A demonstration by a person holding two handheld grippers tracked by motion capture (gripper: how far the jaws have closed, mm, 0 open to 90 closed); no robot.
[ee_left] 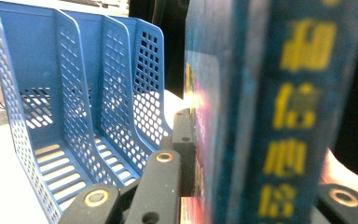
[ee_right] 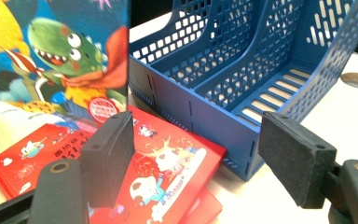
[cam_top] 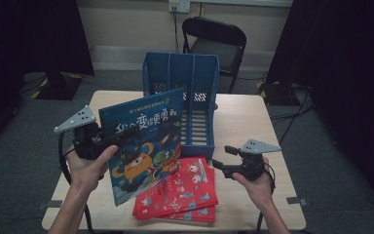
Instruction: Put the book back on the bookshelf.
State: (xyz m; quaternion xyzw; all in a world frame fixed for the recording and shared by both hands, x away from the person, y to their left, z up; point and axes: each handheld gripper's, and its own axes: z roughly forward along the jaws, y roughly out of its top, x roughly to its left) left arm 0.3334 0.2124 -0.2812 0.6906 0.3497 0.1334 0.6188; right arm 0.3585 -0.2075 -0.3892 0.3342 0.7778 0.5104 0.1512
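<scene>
blue picture book (cam_top: 143, 146), tilted above red books (cam_top: 185, 192)

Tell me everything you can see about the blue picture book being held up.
The blue picture book is a hardcover with a cartoon orange monster, a green dinosaur and Chinese title lettering. It is lifted and tilted above the red books, in front of the blue file rack. The left tool is shut on its left edge.
</scene>
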